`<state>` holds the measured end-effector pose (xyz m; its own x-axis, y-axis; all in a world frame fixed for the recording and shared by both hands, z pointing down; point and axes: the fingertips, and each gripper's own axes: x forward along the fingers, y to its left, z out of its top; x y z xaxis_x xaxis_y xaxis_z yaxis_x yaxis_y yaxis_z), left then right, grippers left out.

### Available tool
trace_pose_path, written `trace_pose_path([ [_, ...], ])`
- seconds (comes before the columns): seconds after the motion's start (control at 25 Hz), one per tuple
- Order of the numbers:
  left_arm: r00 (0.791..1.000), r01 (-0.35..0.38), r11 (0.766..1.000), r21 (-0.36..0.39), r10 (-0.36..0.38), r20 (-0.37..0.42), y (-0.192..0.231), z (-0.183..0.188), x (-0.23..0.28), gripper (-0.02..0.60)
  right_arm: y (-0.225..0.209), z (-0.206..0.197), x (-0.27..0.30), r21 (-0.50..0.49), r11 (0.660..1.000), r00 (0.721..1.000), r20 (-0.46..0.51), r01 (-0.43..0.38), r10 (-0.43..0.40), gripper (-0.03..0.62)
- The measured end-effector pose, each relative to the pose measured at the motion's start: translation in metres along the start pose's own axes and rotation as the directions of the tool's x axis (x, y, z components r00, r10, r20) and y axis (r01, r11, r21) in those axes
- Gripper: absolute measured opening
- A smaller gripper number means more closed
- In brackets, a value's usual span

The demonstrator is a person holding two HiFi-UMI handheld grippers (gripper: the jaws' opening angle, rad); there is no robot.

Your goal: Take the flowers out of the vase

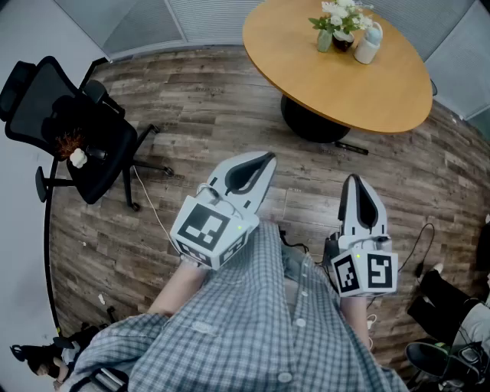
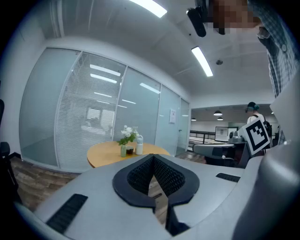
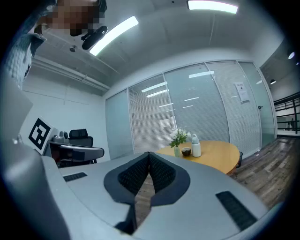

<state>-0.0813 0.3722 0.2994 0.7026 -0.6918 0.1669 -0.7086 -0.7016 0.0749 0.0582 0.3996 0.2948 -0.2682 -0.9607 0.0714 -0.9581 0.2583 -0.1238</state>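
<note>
While flowers (image 1: 341, 14) sit in vase (image 1: 325, 40) on table (image 1: 367, 84), L claw (image 1: 268, 158) & R claw (image 1: 354, 178) are clenched, empty.

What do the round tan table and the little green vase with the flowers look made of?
Round tan table: probably wood or veneer, smooth, even warm colour, soft sheen. Little green vase: opaque pale green, maybe ceramic or frosted glass; too small to tell.

**Flowers in the vase, on the table**

The bunch of white flowers with green leaves (image 1: 339, 14) stands upright in the small pale-green vase (image 1: 325, 40). The vase sits upright near the far edge of the round wooden table (image 1: 344, 84), just beside a dark cup (image 1: 343, 44) and a white bottle (image 1: 367, 44).
</note>
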Motion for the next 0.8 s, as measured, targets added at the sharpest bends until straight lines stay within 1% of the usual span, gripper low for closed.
trace_pose_path([
  [0.32,1.0,0.004,1.0,-0.004,-0.004,0.004,-0.012,0.001,0.004,0.008,-0.007,-0.001,-0.008,0.0,1.0,1.0,-0.003,-0.002,0.002,0.011],
  [0.6,1.0,-0.001,1.0,-0.005,0.001,0.001,-0.018,-0.001,-0.001,0.008,-0.01,-0.002,-0.015,0.034,0.999,1.0,0.004,0.002,-0.002,0.011],
  [0.8,1.0,-0.013,1.0,-0.008,0.013,-0.003,-0.017,-0.002,-0.003,0.008,-0.016,-0.007,-0.017,0.058,0.998,1.0,-0.01,0.016,-0.015,0.011],
])
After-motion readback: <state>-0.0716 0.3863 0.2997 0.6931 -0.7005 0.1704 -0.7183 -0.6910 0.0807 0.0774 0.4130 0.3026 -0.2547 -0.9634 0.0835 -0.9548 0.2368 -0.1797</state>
